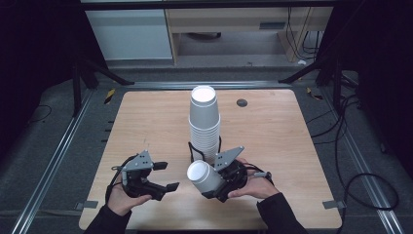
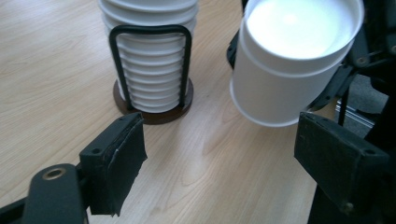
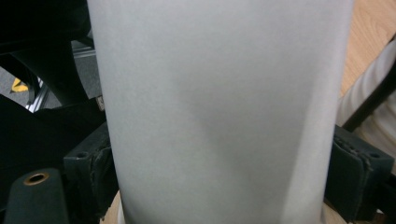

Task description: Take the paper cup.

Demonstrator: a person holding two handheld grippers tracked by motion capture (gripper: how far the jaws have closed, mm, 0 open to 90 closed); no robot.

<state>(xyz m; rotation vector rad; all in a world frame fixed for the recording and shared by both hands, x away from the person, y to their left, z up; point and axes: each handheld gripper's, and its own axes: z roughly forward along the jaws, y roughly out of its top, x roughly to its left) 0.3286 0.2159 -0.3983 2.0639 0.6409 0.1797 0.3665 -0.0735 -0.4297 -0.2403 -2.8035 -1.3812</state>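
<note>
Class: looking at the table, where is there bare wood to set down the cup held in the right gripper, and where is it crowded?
Bare wood lies left and right of the cup stack, out to the table edges. The near centre is crowded: left gripper, right gripper with its white cup, and the holder base.

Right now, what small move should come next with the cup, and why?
Probably bring the open left gripper toward the tilted white cup, whose open mouth faces it. The right gripper is shut on that cup, beside the stack of cups in its holder, so a handover looks likely.
</note>
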